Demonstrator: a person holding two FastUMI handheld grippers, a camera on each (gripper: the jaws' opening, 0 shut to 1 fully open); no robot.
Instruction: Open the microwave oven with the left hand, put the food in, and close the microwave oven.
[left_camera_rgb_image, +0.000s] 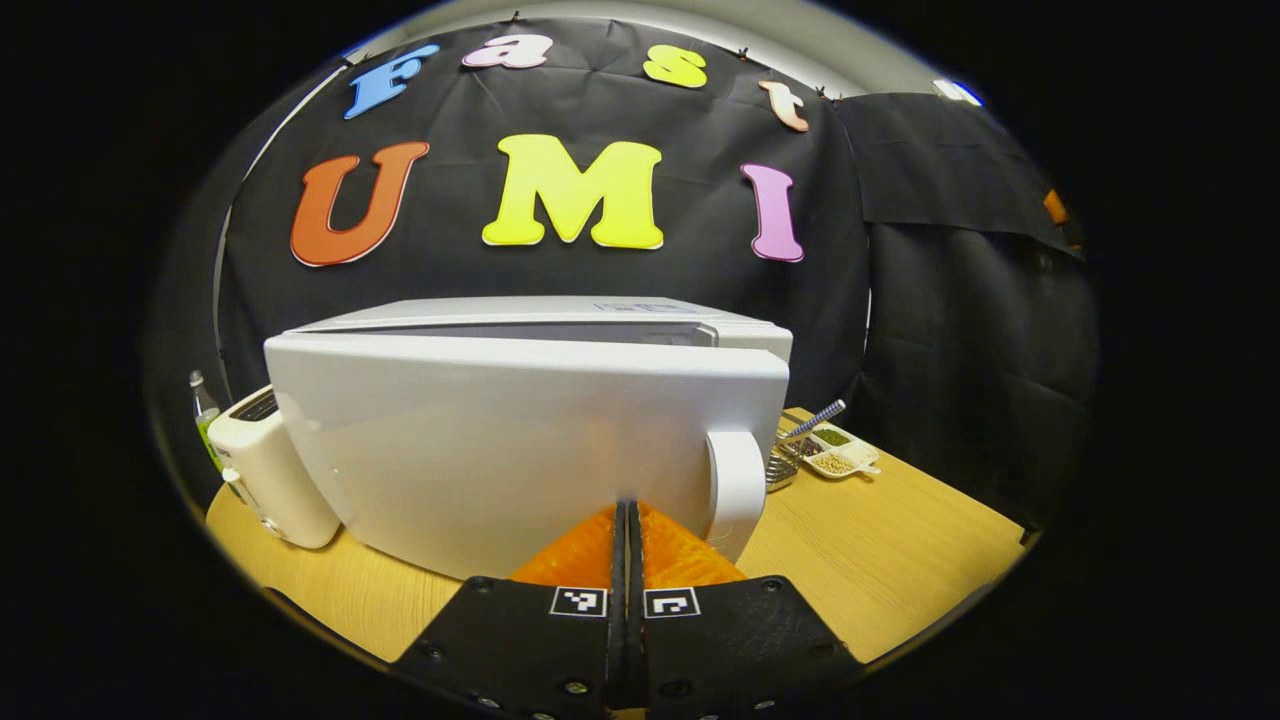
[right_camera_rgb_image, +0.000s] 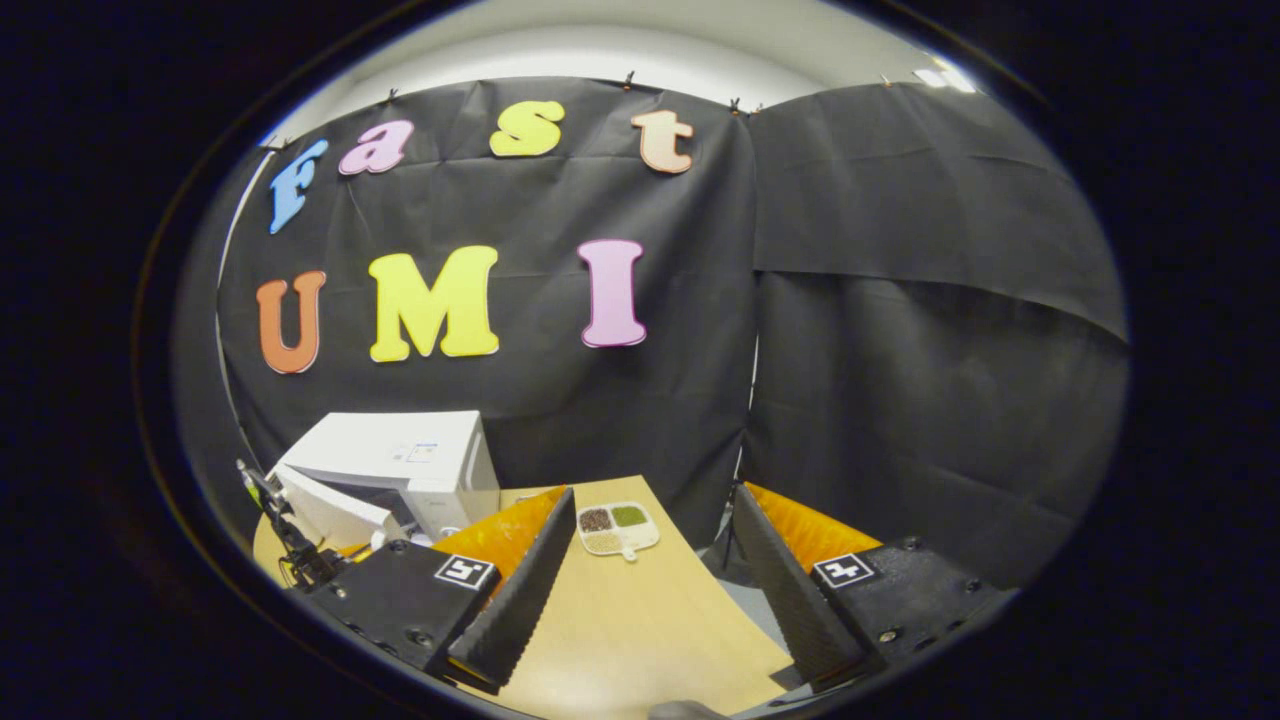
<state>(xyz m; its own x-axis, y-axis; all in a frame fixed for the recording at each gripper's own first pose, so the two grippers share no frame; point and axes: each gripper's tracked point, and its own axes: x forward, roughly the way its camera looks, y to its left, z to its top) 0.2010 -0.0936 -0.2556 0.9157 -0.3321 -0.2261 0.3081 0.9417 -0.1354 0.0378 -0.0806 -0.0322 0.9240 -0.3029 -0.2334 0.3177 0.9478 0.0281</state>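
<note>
In the left gripper view, the left hand-held gripper (left_camera_rgb_image: 628, 520) is clenched, its fingers pressed together at the microwave oven (left_camera_rgb_image: 530, 440) door beside the handle (left_camera_rgb_image: 735, 490); a toaster (left_camera_rgb_image: 270, 465) stands alongside. In the right gripper view, the right hand-held gripper (right_camera_rgb_image: 650, 560) hangs released over the worktop (right_camera_rgb_image: 640, 630), with a divided dish (right_camera_rgb_image: 617, 527) beyond (contents indistinct).

toaster (left_camera_rgb_image: 268, 470) left of microwave (left_camera_rgb_image: 520, 440), divided dish (left_camera_rgb_image: 838, 455) right, on table (left_camera_rgb_image: 900, 530).

Microwave oven (left_camera_rgb_image: 540, 340) interior hidden behind its swung door (left_camera_rgb_image: 520, 450); toaster (left_camera_rgb_image: 270, 470) partly hidden.
</note>
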